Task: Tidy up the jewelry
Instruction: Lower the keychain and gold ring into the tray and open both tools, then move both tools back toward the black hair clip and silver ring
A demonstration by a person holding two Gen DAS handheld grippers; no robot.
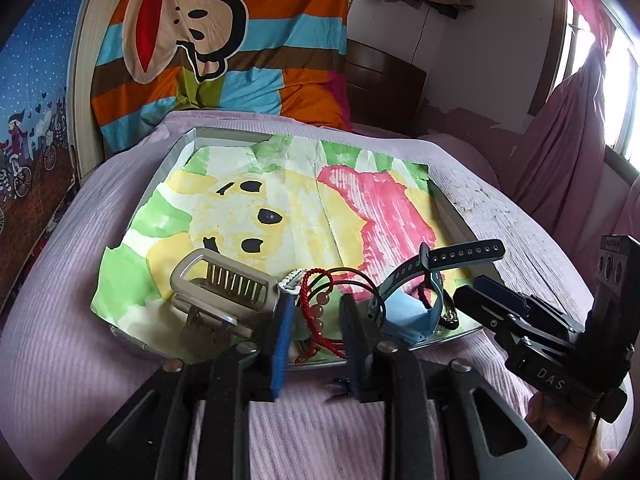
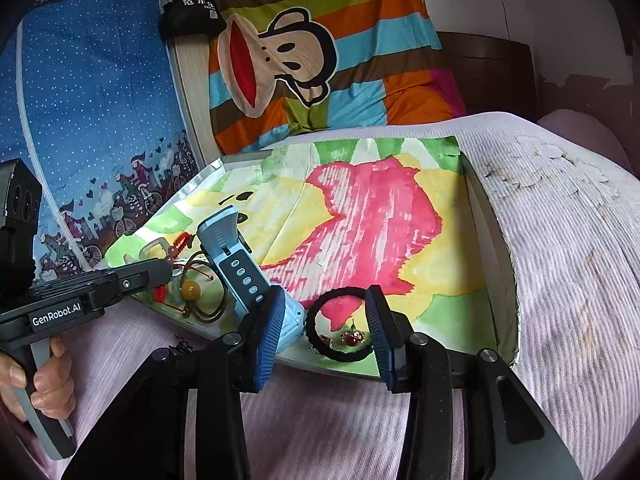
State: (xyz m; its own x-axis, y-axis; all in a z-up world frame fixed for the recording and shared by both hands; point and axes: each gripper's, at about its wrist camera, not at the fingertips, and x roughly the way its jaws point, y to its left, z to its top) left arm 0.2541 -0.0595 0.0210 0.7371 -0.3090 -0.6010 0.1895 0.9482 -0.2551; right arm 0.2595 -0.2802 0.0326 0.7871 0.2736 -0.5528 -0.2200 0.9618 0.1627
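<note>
A shallow metal tray (image 1: 182, 148) lined with a painted paper sheet (image 1: 280, 200) was laid on the bed's pink cover (image 1: 72, 320). The jewelry was gathered along the tray's near edge: a beige hair clip (image 1: 224, 288) toward the near left corner, a red braided cord bracelet (image 1: 316, 312) beside it, and a blue smartwatch (image 1: 416, 300) further right. The left tool (image 1: 316, 320) was held with its jaws apart around the red bracelet, the pads not pressing on it. The right tool (image 2: 326, 332) was likewise parted (a black hair tie (image 2: 316, 320) and a small red-stoned ornament (image 2: 351, 337) were seen between its fingers), and nothing was clamped. A hand (image 2: 44, 376) was wrapped around the left tool's handle.
</note>
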